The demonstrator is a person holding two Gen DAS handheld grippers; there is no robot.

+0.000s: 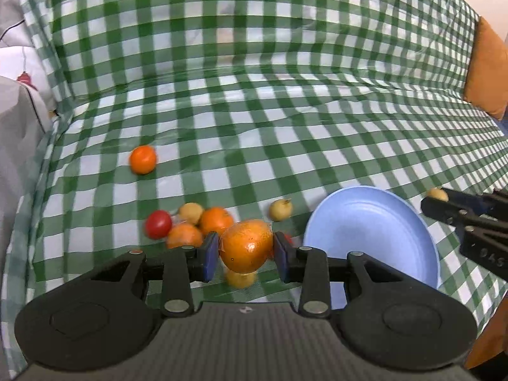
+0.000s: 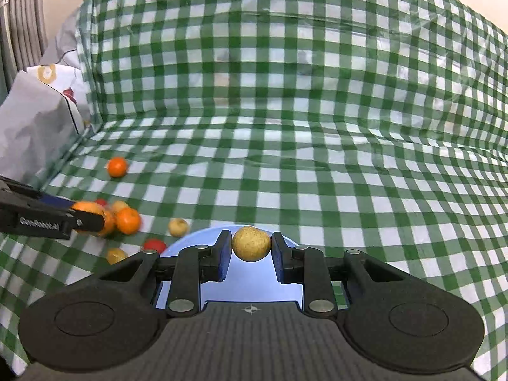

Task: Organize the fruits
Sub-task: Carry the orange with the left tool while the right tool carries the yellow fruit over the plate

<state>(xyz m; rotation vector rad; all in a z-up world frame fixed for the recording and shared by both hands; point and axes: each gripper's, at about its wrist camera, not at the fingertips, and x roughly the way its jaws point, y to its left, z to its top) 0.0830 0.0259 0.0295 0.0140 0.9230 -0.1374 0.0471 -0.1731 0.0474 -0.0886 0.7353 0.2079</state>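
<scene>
My left gripper (image 1: 246,250) is shut on a large orange (image 1: 246,245) and holds it above a pile of fruit: oranges (image 1: 216,220), a red tomato (image 1: 158,223) and small yellow fruits (image 1: 190,212). A lone orange (image 1: 143,159) lies farther left. A blue plate (image 1: 371,231) sits to the right of the pile. My right gripper (image 2: 250,247) is shut on a small yellow fruit (image 2: 251,243) over the blue plate (image 2: 184,244). The left gripper also shows in the right wrist view (image 2: 85,216), holding the orange (image 2: 108,219).
A green and white checked cloth (image 1: 285,127) covers the seat and backrest. A grey pillow (image 2: 35,127) stands at the left. An orange cushion (image 1: 485,70) stands at the far right. A yellow fruit (image 1: 281,209) lies between pile and plate.
</scene>
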